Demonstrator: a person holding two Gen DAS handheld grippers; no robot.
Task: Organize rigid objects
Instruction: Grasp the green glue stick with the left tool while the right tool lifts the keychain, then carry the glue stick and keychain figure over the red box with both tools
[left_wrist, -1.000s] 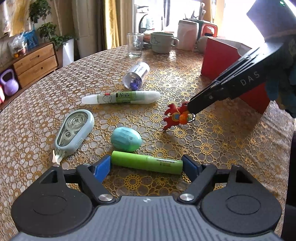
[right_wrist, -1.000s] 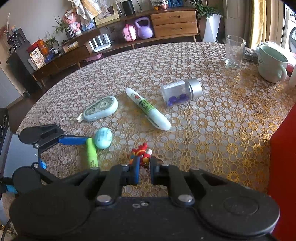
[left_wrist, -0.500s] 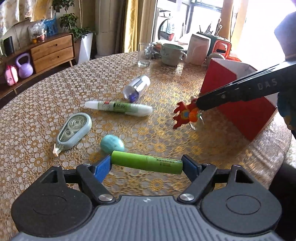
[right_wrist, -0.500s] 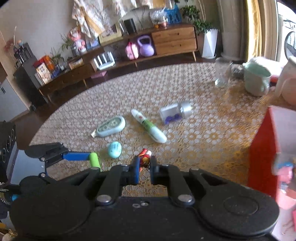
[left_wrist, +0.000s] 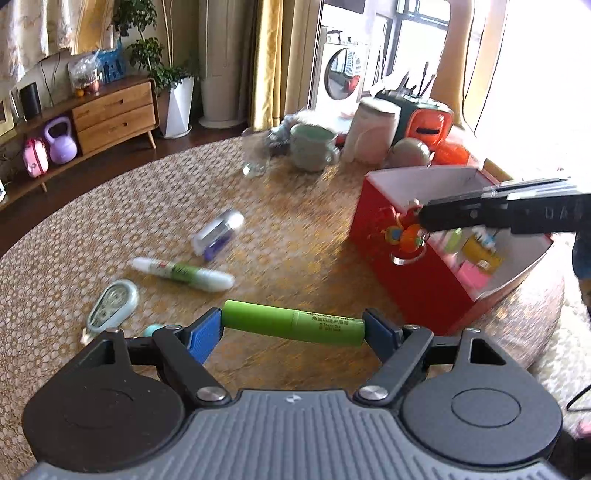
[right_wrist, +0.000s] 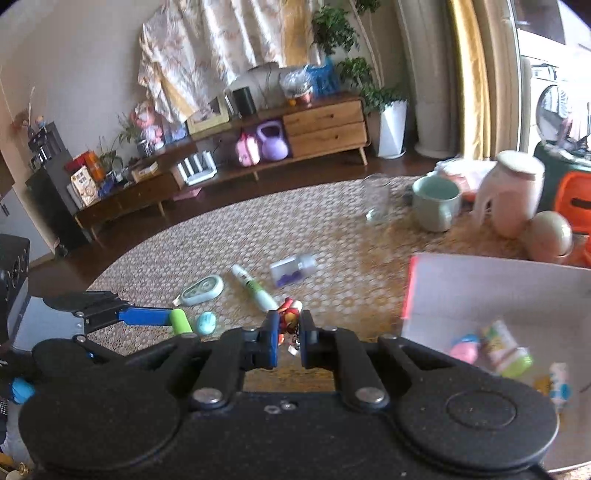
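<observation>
The round worktop (left_wrist: 110, 206) under its gold lace-patterned cloth carries everything I am sorting, and the red cardboard box with the white inside (left_wrist: 402, 291) stands at its right side, open at the top. From the right wrist view a few small things already lie in that box, a pink one and a green-and-white one among them, so I judge part of the job done.

My left tongs (left_wrist: 293, 326) stand wide, yet the blue pads press on both ends of the green cylindrical tube with printed lettering (left_wrist: 293, 325), held crosswise and lifted clear of the cloth. My right tongs (right_wrist: 289, 338) are nearly closed on the small red and orange toy figure with a key ring (right_wrist: 289, 317); in the left wrist view it hangs at the box's near corner, just short of the opening. Both look ready to be dropped in next.

Left on the cloth, well apart from the box: the white and green marker pen (left_wrist: 184, 275), the clear plastic vial with purple bits inside (left_wrist: 218, 236), the pale blue correction tape dispenser (left_wrist: 112, 308) and the little turquoise egg-shaped thing (right_wrist: 206, 322). Four more to fetch, by my count
</observation>
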